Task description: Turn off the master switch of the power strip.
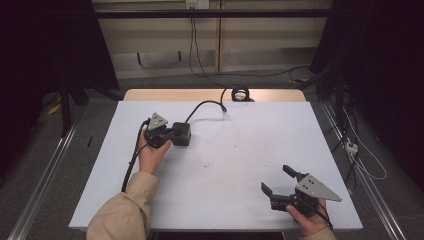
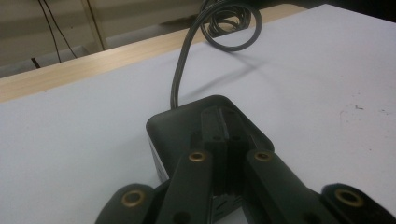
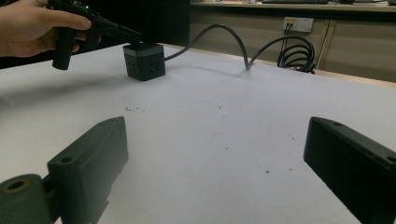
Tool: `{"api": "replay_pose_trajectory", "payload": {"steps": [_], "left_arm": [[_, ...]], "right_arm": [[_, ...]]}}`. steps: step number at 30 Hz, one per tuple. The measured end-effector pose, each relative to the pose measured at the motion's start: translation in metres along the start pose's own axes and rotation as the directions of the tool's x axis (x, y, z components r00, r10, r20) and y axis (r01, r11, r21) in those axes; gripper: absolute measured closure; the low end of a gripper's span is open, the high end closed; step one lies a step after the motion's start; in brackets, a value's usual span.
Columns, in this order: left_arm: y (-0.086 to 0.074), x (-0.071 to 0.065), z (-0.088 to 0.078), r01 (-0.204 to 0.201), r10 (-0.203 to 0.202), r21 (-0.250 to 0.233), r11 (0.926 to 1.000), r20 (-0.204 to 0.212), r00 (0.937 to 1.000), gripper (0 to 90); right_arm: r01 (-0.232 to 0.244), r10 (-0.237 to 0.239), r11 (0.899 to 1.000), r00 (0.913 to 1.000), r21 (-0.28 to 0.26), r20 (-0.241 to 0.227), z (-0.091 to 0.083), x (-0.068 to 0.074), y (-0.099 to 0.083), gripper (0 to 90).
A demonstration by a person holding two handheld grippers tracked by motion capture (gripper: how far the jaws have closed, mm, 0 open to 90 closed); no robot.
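High view: left hand (image 1: 152, 155) beside socket cube (image 1: 181, 133)

A black socket cube (image 3: 144, 61) with grey cable (image 3: 224, 35) on a white table (image 1: 240, 165).

The cube socket (image 3: 144, 61) at upper left looks like matt dark plastic with a paler grey band, its cable (image 1: 206, 106) smooth rubbery grey. The table (image 1: 240, 165) is a matt white sheet (faintly scuffed and speckled) over pale wood at the far edge.
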State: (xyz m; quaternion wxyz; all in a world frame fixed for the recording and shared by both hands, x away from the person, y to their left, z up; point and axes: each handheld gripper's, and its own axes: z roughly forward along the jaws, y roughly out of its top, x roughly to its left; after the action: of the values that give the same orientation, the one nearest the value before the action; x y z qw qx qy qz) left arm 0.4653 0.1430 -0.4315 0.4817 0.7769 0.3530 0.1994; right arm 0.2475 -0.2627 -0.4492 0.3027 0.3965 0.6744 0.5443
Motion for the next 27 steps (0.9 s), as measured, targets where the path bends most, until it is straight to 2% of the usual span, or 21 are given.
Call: {"api": "replay_pose_trajectory", "payload": {"steps": [5, 8, 17, 27], "left_arm": [[0.0007, 0.0, 0.0004, 0.026, -0.026, 0.0, 0.9997, 0.004, 0.9997, 90.0], [0.0007, 0.0, 0.0001, 0.02, -0.02, 0.006, 0.9998, 0.001, 0.9998, 90.0], [0.001, -0.0008, 0.0005, 0.045, -0.045, 0.002, 0.999, -0.003, 0.999, 90.0], [0.0055, -0.0043, 0.001, 0.019, -0.018, 0.038, 0.9991, -0.027, 0.9995, 90.0]], "right_arm": [[-0.002, 0.002, 1.0, 1.0, -0.001, 0.0, 0.0002, 0.0004, 0.0002, 6.0], [-0.002, 0.002, 1.0, 1.0, -0.001, 0.0, 0.0002, 0.0004, 0.0001, 6.0], [0.0, 0.0, 1.0, 1.0, 0.001, -0.005, 0.0006, 0.0013, 0.0002, 6.0], [0.003, -0.003, 1.0, 1.0, 0.002, -0.009, 0.0008, 0.0023, 0.0003, 6.0]]}}
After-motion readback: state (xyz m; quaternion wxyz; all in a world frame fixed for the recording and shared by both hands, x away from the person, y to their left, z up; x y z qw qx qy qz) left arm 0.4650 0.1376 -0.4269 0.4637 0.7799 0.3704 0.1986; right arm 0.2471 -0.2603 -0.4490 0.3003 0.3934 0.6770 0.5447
